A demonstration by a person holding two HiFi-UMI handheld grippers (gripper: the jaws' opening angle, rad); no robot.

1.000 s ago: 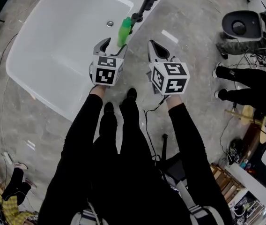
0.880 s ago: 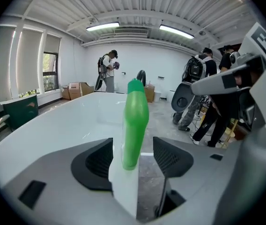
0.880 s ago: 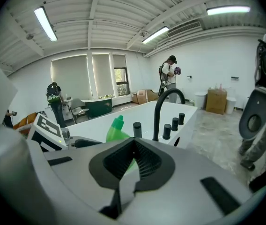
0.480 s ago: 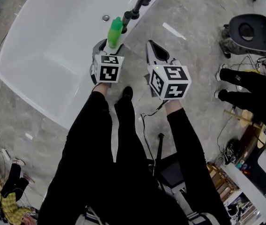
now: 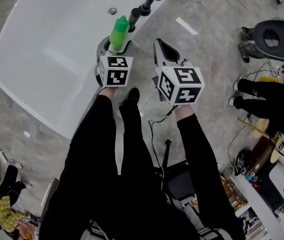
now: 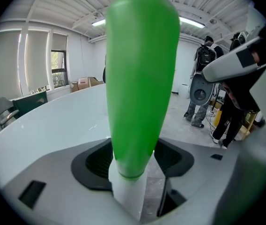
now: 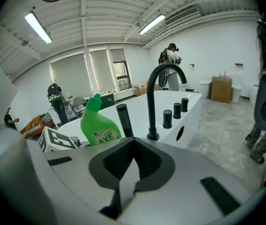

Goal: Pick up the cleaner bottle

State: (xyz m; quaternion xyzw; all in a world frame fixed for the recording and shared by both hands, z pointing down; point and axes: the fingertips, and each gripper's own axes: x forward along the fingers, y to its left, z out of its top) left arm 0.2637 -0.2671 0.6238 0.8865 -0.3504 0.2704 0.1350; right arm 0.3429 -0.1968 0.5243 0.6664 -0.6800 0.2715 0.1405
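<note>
The green cleaner bottle [image 5: 119, 31] stands upright on the rim of the white bathtub [image 5: 57, 59], beside the black faucet [image 5: 149, 1]. My left gripper [image 5: 114, 47] reaches the bottle's base, its jaws spread wide with the bottle between them. In the left gripper view the bottle [image 6: 140, 78] fills the centre, a sliver of floor showing beside it, and the left gripper [image 6: 133, 161] does not press it. My right gripper [image 5: 161, 47] hovers over the floor to the right, jaws together and empty. From the right gripper [image 7: 132, 146], the bottle [image 7: 99, 125] shows at the left.
The curved faucet [image 7: 154, 97], a hand shower [image 7: 123, 118] and black knobs [image 7: 176, 110] line the tub rim behind the bottle. A person's legs [image 5: 267, 91] and a round grey machine [image 5: 277, 31] stand at the right. Cables and clutter lie on the floor lower right.
Both grippers have sunk and moved forward. The left one has closed in on the bottle, so its jaws now flank the bottle's base instead of standing short of it.
</note>
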